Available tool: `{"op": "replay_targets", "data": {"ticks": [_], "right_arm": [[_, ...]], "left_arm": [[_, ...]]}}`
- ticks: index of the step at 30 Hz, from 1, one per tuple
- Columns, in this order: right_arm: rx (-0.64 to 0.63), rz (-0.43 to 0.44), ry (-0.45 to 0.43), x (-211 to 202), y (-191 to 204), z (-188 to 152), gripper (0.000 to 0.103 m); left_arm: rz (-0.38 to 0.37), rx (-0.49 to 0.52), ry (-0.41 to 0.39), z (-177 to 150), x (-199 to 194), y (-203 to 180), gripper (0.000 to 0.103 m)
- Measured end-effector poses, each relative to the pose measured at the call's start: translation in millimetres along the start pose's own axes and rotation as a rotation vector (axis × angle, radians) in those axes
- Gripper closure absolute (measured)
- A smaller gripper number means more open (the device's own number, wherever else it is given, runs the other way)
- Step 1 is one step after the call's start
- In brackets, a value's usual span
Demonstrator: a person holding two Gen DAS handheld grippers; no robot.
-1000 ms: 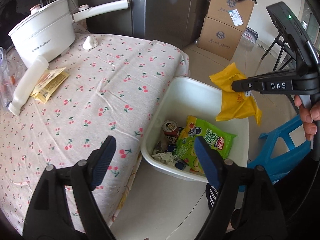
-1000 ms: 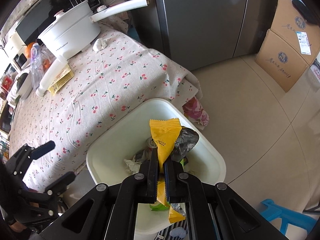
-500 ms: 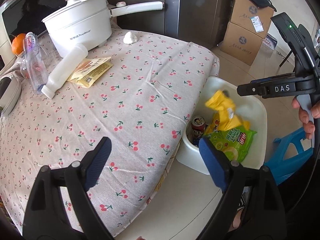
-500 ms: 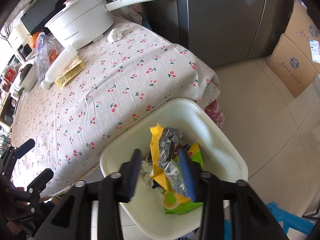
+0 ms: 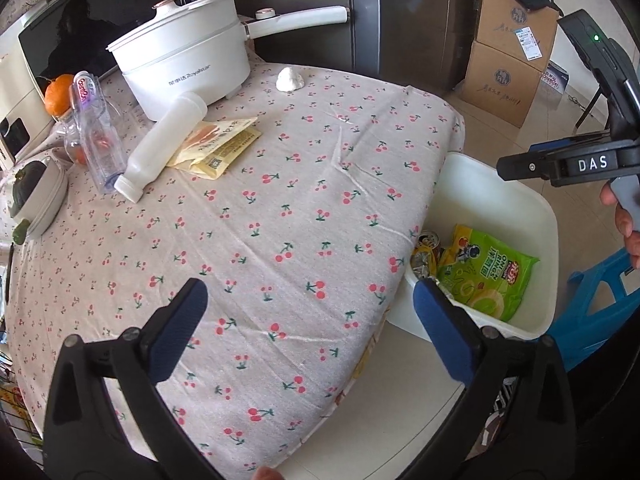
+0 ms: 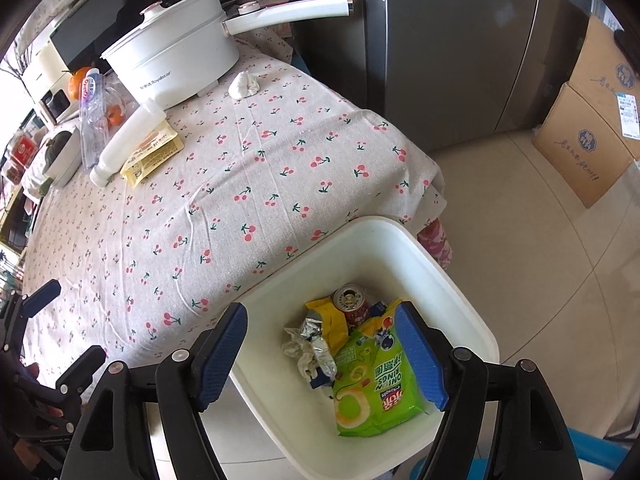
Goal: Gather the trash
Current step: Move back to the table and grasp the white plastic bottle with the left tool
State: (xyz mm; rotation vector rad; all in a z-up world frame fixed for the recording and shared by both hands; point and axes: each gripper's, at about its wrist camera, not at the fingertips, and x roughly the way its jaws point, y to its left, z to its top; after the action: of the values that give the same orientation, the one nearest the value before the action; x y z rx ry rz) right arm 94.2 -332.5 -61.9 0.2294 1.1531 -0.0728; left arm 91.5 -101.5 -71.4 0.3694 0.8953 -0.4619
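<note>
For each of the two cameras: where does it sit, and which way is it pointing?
Left wrist: on the left gripper, over the table, facing the pot; the right gripper and fingers show.
Right wrist: on the right gripper, looking down into the bin; the left gripper shows.
Shared: table, pot, bin, green snack bag.

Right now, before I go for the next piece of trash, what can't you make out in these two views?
- Left wrist view: bin contents nearest the table, hidden by the tablecloth edge.
- Right wrist view: what lies under the green snack bag.
- Both views: whether the white bottle is empty; it is opaque.
- Both views: print on the yellow packets, too small.
- Right wrist view: crumpled white wad, material unclear.
</note>
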Motion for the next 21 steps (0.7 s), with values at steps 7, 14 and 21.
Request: {"op": "replay_targets", "data": {"ticks": [7, 14, 21], "right_arm": [[-0.024, -0.028, -0.044, 0.2, 18.4, 34.3, 0.019], [-0.021, 0.049, -0.082, 15.9, 51.3, 82.1, 0.018], [-0.055, 0.092, -0.044, 46.2, 76.8, 100.2, 0.018]], "left_arm": [[0.098, -0.079, -0.001, 28.5, 13.8, 76.6, 0.001], [0.113, -0.083, 0.018, 70.4, 43.5, 134.5, 0.001], [0.096, -0.019, 0.028, 111.2, 87.9, 154.9, 0.005]]}}
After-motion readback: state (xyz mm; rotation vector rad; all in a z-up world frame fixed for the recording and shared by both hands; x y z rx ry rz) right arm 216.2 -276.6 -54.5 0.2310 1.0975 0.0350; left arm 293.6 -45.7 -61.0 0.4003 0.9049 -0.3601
